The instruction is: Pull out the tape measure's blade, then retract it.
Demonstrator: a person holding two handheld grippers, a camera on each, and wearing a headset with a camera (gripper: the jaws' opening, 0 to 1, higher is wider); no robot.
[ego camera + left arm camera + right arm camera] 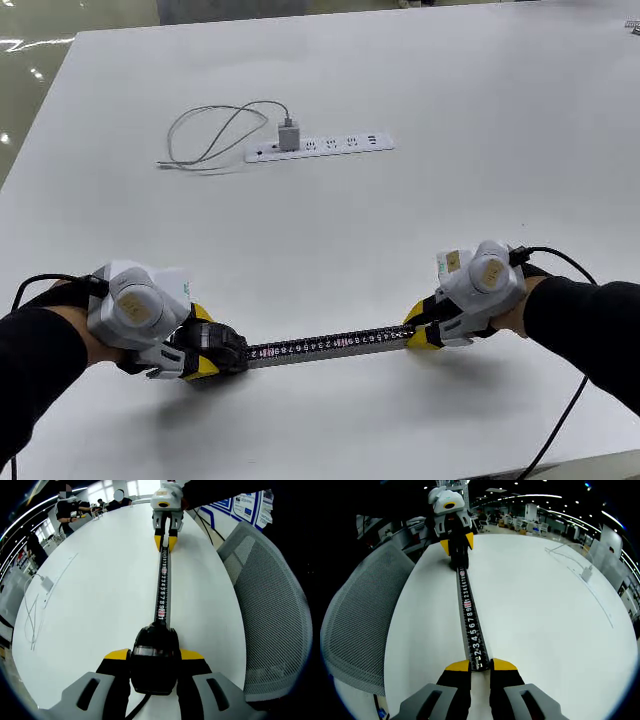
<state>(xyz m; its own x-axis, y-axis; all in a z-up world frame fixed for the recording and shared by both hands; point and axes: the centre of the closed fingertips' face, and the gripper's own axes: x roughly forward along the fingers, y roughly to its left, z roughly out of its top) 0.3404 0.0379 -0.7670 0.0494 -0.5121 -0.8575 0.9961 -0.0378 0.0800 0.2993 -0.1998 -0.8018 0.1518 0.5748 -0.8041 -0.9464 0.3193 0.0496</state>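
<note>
Near the tabletop's front edge, the left gripper is clamped on the hard, chunky case and the right gripper pinches the tip of the drawn-out blade, a thin, springy strip likely to snap back, best held at its end.

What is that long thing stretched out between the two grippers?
The tape measure's blade, black with numbers, runs from the case in the left gripper to the right gripper pinching its tip, seen in the head view.
</note>
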